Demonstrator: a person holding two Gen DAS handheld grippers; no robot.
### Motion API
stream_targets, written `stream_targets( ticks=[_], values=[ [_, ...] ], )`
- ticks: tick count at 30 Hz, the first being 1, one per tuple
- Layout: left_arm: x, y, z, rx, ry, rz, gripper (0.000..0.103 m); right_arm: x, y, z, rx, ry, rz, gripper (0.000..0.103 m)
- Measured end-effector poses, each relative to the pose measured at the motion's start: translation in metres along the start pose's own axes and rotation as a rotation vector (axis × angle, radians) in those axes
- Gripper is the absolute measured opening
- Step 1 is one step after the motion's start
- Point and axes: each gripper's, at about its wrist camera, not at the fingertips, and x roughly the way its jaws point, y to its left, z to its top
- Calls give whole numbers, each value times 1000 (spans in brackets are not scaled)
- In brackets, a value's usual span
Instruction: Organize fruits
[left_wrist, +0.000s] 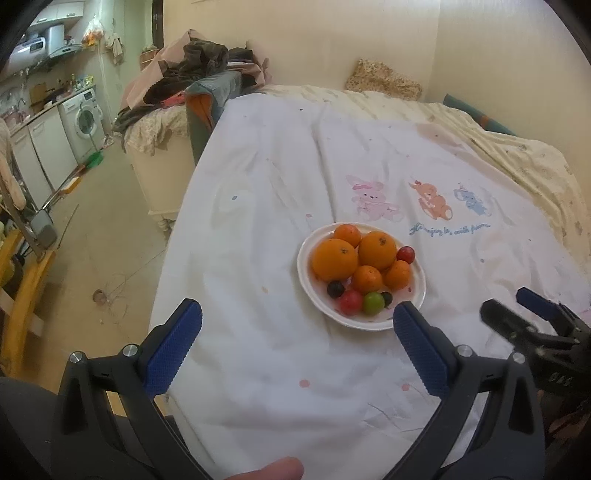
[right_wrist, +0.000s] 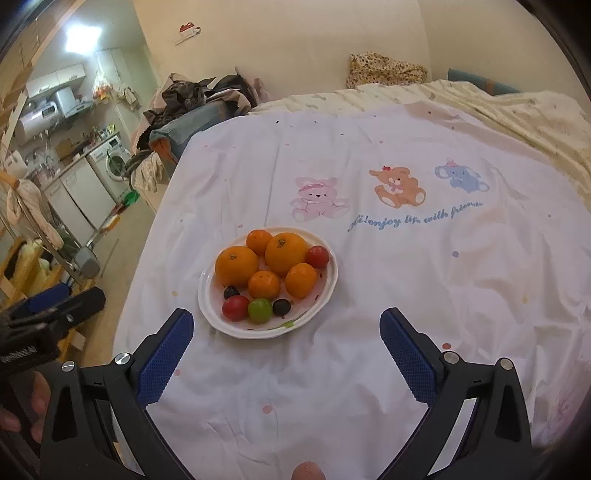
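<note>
ten fruits sit on one white plate (right_wrist: 218, 317) on a white sheet (right_wrist: 369, 288) w/ 3 cartoon animals printed on it: pink bunny (right_wrist: 318, 199), orange bear (right_wrist: 397, 184), blue elephant (right_wrist: 460, 177). count: 2 big oranges (right_wrist: 236, 265), 3 small oranges (right_wrist: 263, 284), 2 red round fruits (right_wrist: 235, 307), 1 green one (right_wrist: 260, 310), 2 dark grapes (right_wrist: 282, 306). oranges are bright, smooth, stem dimples facing up; big pair sits at the plate's far side w/ 1 small orange behind, 2 small ones in front. red, green & dark fruits line the near rim, 2nd red one at the far right edge. fruits packed close, touching. plate has a faint floral print near the rim.

left gripper (left_wrist: 297, 321) hangs near the plate, jaws spread wide, nothing between; its right pad overlaps the plate rim in left wrist view. right gripper (right_wrist: 286, 328) also spread wide, empty, plate just ahead of its left finger.
</note>
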Motion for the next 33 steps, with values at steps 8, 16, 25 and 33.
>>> stream_targets(
  ticks=[8,16,25,33],
  values=[
    [5,-3,-2,3,24,-5,102,2,-2,0,7,8,-12,103],
    [7,-2,-3,-8,36,-6,102,1,0,0,6,3,-15,103],
    [8,-2,-3,-7,37,-4,102,-2,-3,2,16,-5,-19,103],
    [8,1,-5,-11,38,-4,102,-3,-5,3,10,-11,-28,103]
  ],
)
